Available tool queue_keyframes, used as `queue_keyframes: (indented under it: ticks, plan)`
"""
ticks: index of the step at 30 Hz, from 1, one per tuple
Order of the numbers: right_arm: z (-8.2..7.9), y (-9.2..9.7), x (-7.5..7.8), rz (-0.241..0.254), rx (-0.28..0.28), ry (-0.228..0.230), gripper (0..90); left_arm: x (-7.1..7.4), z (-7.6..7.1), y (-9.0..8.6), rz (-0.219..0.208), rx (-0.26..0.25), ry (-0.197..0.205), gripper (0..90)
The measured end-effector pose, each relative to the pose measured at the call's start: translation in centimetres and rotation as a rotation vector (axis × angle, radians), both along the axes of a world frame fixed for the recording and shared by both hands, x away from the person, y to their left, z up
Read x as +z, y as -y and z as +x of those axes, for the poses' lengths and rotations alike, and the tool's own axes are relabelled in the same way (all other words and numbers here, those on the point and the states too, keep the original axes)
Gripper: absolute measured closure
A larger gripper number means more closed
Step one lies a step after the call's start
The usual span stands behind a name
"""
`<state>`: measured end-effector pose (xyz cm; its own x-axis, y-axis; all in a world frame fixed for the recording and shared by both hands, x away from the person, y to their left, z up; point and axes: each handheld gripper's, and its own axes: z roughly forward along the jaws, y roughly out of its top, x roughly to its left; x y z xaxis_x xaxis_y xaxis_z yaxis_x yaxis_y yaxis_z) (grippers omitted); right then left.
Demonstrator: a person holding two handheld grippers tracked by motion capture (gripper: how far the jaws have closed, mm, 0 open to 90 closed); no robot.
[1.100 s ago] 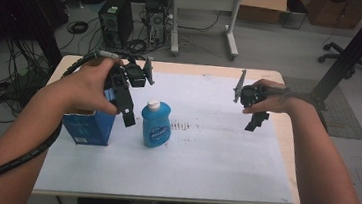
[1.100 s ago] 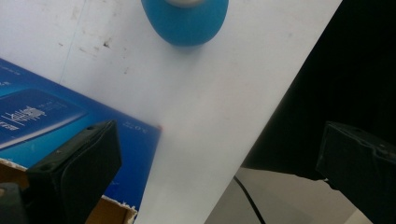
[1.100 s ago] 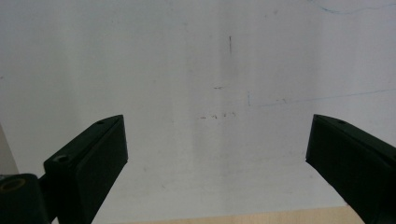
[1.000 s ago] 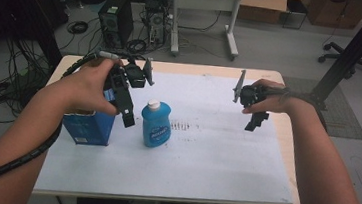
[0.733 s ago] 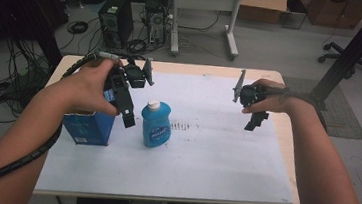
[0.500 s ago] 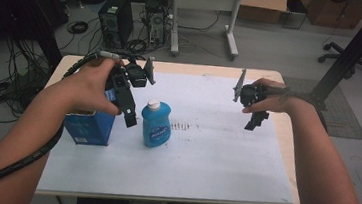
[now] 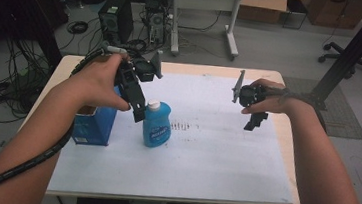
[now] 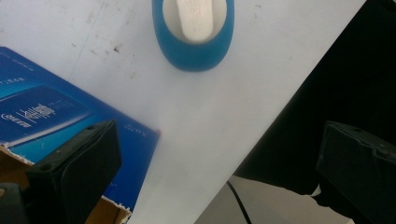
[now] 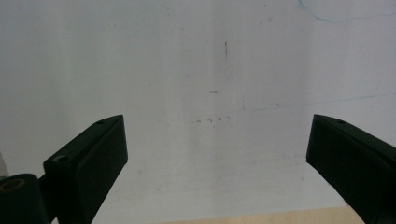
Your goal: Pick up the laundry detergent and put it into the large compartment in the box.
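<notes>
Table [image 7: 212,175] with a white top holds my two things, both near its left edge. My blue bottle [image 7: 156,125] with a white cap stands upright there. My blue box [image 7: 94,124] sits just beside it, closer to the left edge, and I think its top is open, but my arm covers part of it.

I hold my left gripper [image 7: 138,110] in the air over the gap between the box and the bottle, tips pointing down. Its jaws are wide apart with nothing between them. In the left gripper view I look down on the bottle's cap [image 8: 195,18], with the box [image 8: 56,116] by one jaw and the near edge of the table running across.

I hold my right gripper [image 7: 255,121] up over the right edge of the table, well apart from the bottle. Its jaws are wide apart too, with bare white table [image 9: 210,93] under them.
</notes>
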<state>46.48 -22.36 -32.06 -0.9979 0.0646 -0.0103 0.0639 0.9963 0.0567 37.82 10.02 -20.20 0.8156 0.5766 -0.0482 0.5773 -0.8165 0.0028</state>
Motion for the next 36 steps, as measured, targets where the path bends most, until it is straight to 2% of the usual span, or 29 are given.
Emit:
queue_keyframes:
  ticks: [9,20,30,36]
  plan:
    - [-0.2,0.0,-0.2,0.007,0.005,0.003,5.3,-0.1,0.6,1.0,0.007,0.028,-0.004,0.2]
    - [-0.2,0.0,-0.5,0.01,0.006,0.002,5.3,-0.4,1.1,2.2,0.004,0.032,-0.002,0.2]
    - [-0.2,-0.1,-0.5,0.006,0.011,0.004,5.3,-1.3,1.9,3.5,0.023,0.044,0.01,0.2]
    - [-0.2,0.0,-0.5,0.009,0.009,0.006,5.3,-2.2,2.4,3.7,0.012,0.045,0.012,0.2]
